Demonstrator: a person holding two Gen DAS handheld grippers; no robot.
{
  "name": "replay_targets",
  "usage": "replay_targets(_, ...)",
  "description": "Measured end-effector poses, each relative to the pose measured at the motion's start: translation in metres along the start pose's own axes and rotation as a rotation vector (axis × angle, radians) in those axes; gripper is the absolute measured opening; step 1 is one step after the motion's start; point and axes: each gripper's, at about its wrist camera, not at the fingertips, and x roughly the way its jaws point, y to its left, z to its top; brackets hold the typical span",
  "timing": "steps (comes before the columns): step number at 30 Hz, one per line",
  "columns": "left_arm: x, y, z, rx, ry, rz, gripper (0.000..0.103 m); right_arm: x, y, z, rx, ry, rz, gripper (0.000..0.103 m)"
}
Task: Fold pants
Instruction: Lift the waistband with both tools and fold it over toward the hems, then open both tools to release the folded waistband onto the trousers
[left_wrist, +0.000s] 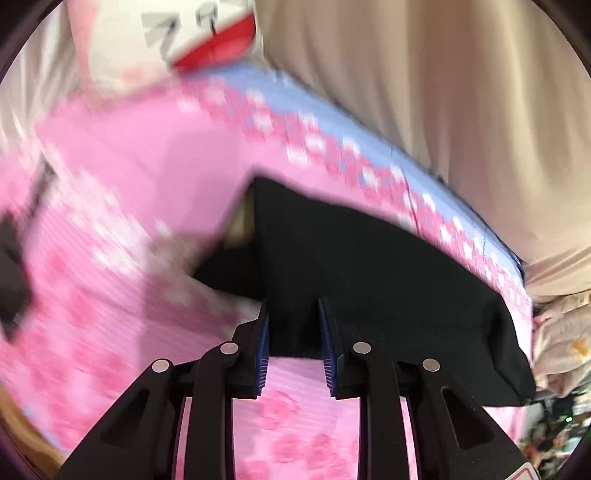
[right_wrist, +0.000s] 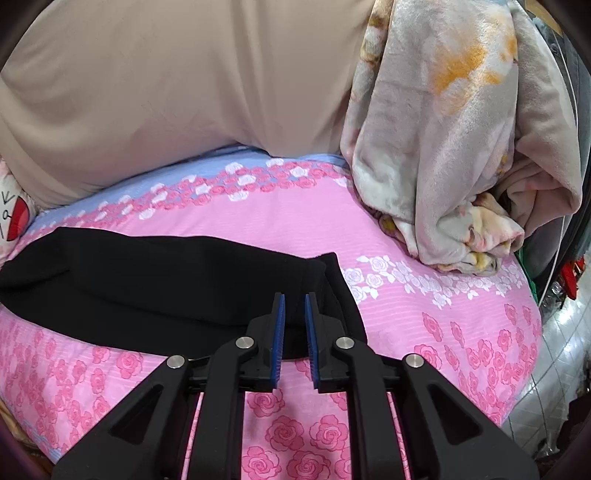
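Peering past my left gripper (left_wrist: 293, 325), I see its jaws parted over the black pants' (left_wrist: 369, 266) near edge, fabric between unpressed. My right gripper (right_wrist: 294, 321) looks likewise. Pants lie along the bed (right_wrist: 406, 236); blur hides left-view detail.

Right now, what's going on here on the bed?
A person is folding black pants on a pink rose-print bedsheet, working a pair of handheld tongs in each hand. The left tongs are at the near edge of the dark fabric, jaws slightly apart. The right tongs sit narrowly parted at the pants' other end. A beige pillow and a crumpled floral blanket lie behind.
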Motion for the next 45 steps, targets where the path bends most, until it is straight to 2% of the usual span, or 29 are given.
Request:
replay_targets(3,-0.02,0.018,0.012,0.002,-0.029,0.065,0.023,0.008,-0.003,-0.004,0.011,0.026,-0.008,0.012)
replay_targets(5,-0.003,0.025,0.011,0.021,0.012,0.18,0.023,0.016,-0.007,-0.006,0.031,0.042,-0.013,0.012)
replay_targets(6,0.009,0.024,0.008,0.032,0.036,0.206,0.023,0.02,-0.009,-0.006,0.043,0.048,-0.012,0.013)
replay_targets(7,0.018,0.022,0.005,0.037,0.048,0.212,0.023,0.024,-0.011,-0.006,0.059,0.054,-0.014,0.02)
replay_targets(8,0.024,0.022,0.002,0.033,0.055,0.22,0.023,0.027,-0.013,-0.006,0.067,0.059,-0.018,0.033)
replay_targets(9,0.029,0.02,-0.001,0.033,0.057,0.221,0.023,0.029,-0.014,-0.006,0.072,0.062,-0.019,0.039)
replay_targets(11,0.032,0.017,-0.004,0.038,0.047,0.222,0.023,0.034,-0.015,-0.004,0.07,0.063,-0.008,0.062)
replay_targets(13,0.032,0.019,-0.003,0.017,0.048,0.209,0.024,0.041,-0.018,-0.001,0.079,0.076,0.016,0.066)
replay_targets(15,0.031,0.026,0.003,-0.01,0.059,0.193,0.024,0.055,-0.023,0.002,0.1,0.109,0.059,0.066)
replay_targets(16,0.032,0.027,0.007,-0.021,0.063,0.188,0.024,0.064,-0.025,0.004,0.113,0.123,0.085,0.063)
replay_targets(17,0.033,0.028,0.011,-0.027,0.066,0.183,0.024,0.073,-0.026,0.005,0.12,0.144,0.119,0.037)
replay_targets(18,0.032,0.026,0.013,-0.029,0.065,0.185,0.024,0.086,-0.025,0.009,0.12,0.178,0.134,0.024)
replay_targets(19,0.03,0.024,0.018,-0.033,0.062,0.18,0.023,0.091,-0.023,0.014,0.115,0.195,0.13,0.015)
replay_targets(20,0.026,0.02,0.023,-0.03,0.053,0.169,0.023,0.087,-0.019,0.027,0.088,0.163,0.113,0.014)
replay_targets(21,0.016,0.016,0.03,-0.031,0.03,0.15,0.023,0.074,-0.014,0.042,0.063,0.099,0.109,0.014)
replay_targets(22,0.01,0.013,0.034,-0.028,0.018,0.142,0.019,0.057,-0.012,0.056,0.057,0.035,0.125,0.014)
replay_targets(23,0.001,0.011,0.038,-0.02,-0.003,0.159,0.012,0.034,-0.011,0.071,0.052,-0.027,0.154,0.014)
replay_targets(25,-0.011,0.012,0.04,0.0,-0.023,0.214,0.01,0.0,-0.006,0.084,-0.013,-0.097,0.127,0.014)
replay_targets(27,-0.002,0.019,0.031,0.025,0.028,0.253,0.01,0.002,-0.011,0.072,-0.037,-0.053,0.103,0.014)
replay_targets(29,0.018,0.025,0.018,0.071,0.077,0.333,0.01,0.036,-0.027,0.039,-0.03,0.095,0.041,0.017)
replay_targets(31,0.031,0.031,0.006,0.064,0.093,0.335,0.01,0.071,-0.044,0.005,0.013,0.23,-0.028,0.018)
replay_targets(32,0.033,0.033,0.0,0.054,0.094,0.305,0.01,0.08,-0.052,-0.012,0.046,0.258,-0.049,0.021)
replay_targets(34,0.034,0.029,-0.009,0.047,0.08,0.276,0.014,0.067,-0.06,-0.018,0.117,0.191,-0.045,0.033)
replay_targets(36,0.032,0.021,-0.014,0.067,0.057,0.301,0.02,0.05,-0.061,-0.016,0.152,0.14,-0.066,0.033)
replay_targets(38,0.032,0.015,-0.017,0.074,0.042,0.316,0.022,0.035,-0.05,-0.012,0.13,0.093,-0.11,0.033)
replay_targets(41,0.036,0.006,-0.018,0.103,0.029,0.373,0.023,0.026,-0.03,-0.005,0.085,0.086,-0.147,0.032)
replay_targets(43,0.044,0.006,-0.019,0.101,0.045,0.386,0.034,0.03,-0.021,0.001,0.069,0.101,-0.15,0.032)
replay_targets(45,0.053,0.006,-0.02,0.101,0.056,0.405,0.036,0.034,-0.013,0.006,0.075,0.121,-0.136,0.032)
